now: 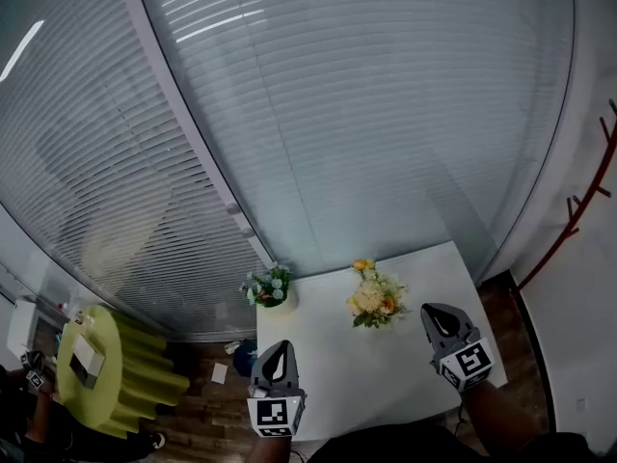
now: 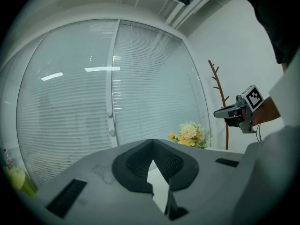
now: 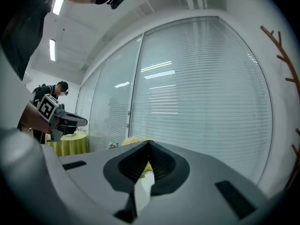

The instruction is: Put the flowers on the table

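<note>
Two flower arrangements stand on the white table (image 1: pixel 386 379): a cream and yellow bouquet (image 1: pixel 374 300) near the far edge, and a small green and white bunch (image 1: pixel 269 287) at the far left corner. My left gripper (image 1: pixel 278 357) hovers over the table's near left part, jaws shut and empty. Right of the bouquet and a little nearer, my right gripper (image 1: pixel 439 321) is also shut on nothing. The left gripper view shows the bouquet (image 2: pixel 190 134) beyond the closed tips (image 2: pixel 152 142), with the right gripper (image 2: pixel 234 111) beside it. In the right gripper view the bouquet (image 3: pixel 131 140) peeks out behind the shut jaws (image 3: pixel 149 144).
A glass wall with white blinds (image 1: pixel 318 123) runs behind the table. A round table with a yellow-green cloth (image 1: pixel 96 365) stands lower left, and a person (image 3: pixel 51 93) is near it. A reddish coat stand (image 1: pixel 578 210) rises at the right.
</note>
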A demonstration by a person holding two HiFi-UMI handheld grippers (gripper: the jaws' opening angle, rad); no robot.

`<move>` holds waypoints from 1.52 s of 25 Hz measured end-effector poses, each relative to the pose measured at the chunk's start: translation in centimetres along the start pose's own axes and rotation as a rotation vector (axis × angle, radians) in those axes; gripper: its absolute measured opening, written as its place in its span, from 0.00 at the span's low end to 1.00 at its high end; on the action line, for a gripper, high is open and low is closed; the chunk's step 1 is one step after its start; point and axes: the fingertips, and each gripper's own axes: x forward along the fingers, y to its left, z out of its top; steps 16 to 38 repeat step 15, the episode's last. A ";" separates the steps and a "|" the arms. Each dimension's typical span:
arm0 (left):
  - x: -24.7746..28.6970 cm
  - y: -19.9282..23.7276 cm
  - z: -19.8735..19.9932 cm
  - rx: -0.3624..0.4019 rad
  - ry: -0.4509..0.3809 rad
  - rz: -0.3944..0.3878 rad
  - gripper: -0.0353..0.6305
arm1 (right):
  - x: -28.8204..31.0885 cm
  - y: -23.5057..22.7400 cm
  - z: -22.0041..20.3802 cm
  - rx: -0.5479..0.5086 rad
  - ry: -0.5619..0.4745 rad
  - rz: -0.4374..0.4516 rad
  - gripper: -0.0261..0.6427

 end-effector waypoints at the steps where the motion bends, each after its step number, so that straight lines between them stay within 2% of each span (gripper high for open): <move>1: 0.1 0.0 0.0 0.002 -0.001 -0.001 0.05 | 0.0 0.0 -0.1 0.000 -0.001 -0.001 0.07; 13: 1.1 -0.4 0.6 0.001 0.004 -0.003 0.05 | 0.2 -0.4 0.0 -0.046 0.005 0.010 0.07; 38: 1.4 -0.4 0.3 0.001 0.002 -0.001 0.05 | 0.5 -0.4 -0.6 -0.047 0.003 0.014 0.07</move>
